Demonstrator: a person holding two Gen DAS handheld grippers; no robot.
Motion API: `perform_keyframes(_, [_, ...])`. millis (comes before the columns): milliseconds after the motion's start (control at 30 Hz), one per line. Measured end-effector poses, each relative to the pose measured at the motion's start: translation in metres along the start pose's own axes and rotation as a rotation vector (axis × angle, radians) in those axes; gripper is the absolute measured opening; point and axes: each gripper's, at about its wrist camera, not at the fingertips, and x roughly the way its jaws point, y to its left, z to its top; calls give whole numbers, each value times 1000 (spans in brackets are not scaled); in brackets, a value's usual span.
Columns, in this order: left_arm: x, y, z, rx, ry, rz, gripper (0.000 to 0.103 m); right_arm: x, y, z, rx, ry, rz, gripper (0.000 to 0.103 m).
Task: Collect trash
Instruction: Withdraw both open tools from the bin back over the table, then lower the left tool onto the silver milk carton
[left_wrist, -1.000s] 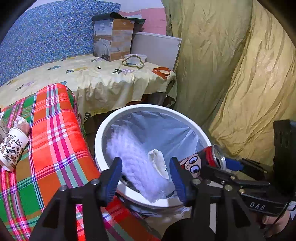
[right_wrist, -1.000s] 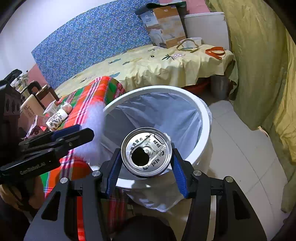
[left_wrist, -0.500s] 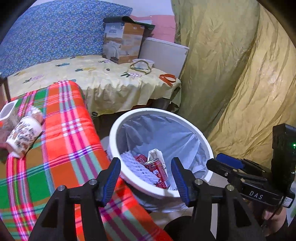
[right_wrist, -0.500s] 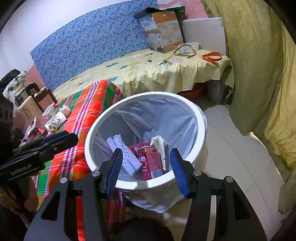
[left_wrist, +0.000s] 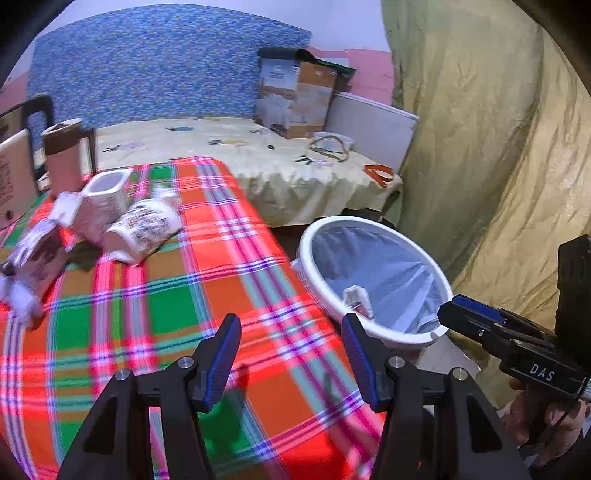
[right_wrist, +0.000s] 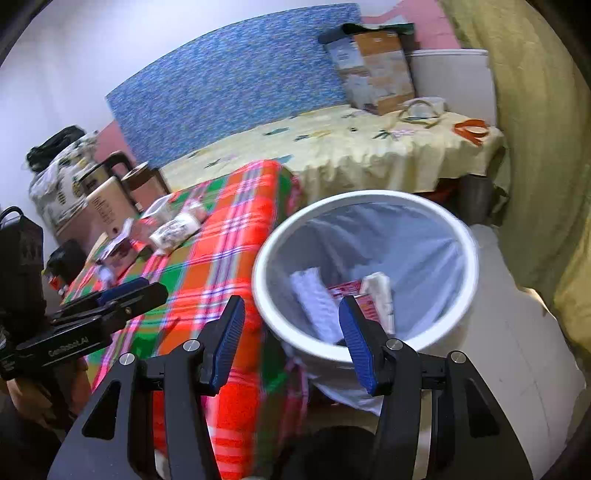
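A white bin (right_wrist: 369, 199) lined with a pale bag stands on the floor beside a table under a plaid cloth (left_wrist: 229, 266). Inside the bin lie a white foam piece (right_wrist: 314, 295), a red can (right_wrist: 347, 291) and a crumpled paper (right_wrist: 380, 291). On the cloth's far left lie a patterned paper cup (left_wrist: 144, 229) on its side, a white carton (left_wrist: 103, 203) and more wrappers (left_wrist: 37, 254). My left gripper (left_wrist: 291, 354) is open over the cloth, empty. My right gripper (right_wrist: 291, 332) is open and empty at the bin's near rim.
A bed with a yellow sheet (left_wrist: 258, 155) stands behind, carrying a cardboard box (left_wrist: 295, 96) and an orange tape roll (left_wrist: 378, 173). A yellow-green curtain (left_wrist: 480, 147) hangs at the right. A kettle (right_wrist: 107, 199) and a mug (left_wrist: 62, 155) stand at the table's far left.
The right gripper let the can fall into the bin and now stands empty. The left gripper swung left, away from the bin and over the plaid cloth; the foam piece lies in the bin.
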Motion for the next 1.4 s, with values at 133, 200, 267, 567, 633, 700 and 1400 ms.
perform_keyframes(133, [-14,17,-11,-26,-7,34,56,6,19,-5,-36,26,39,55])
perform_keyframes(200, [-21,26,-17,-40,-10,50,56,10,28,-6,-53,40,54,55])
perform_keyframes(267, [-28,35,-21,-54,-16,68,56,13,36,-8,-56,51,67,55])
perform_keyframes(567, [-48,79,-31,-120,-38,144,56,29,67,-3,-91,79,105,55])
perform_keyframes(633, [-51,88,-31,-130,-44,161,56,32,72,-2,-97,80,109,55])
perform_keyframes(700, [-54,97,-30,-138,-50,181,56,35,77,0,-100,80,113,55])
perform_keyframes(1400, [-38,184,36,-67,-119,412,56,71,99,15,-143,116,169,57])
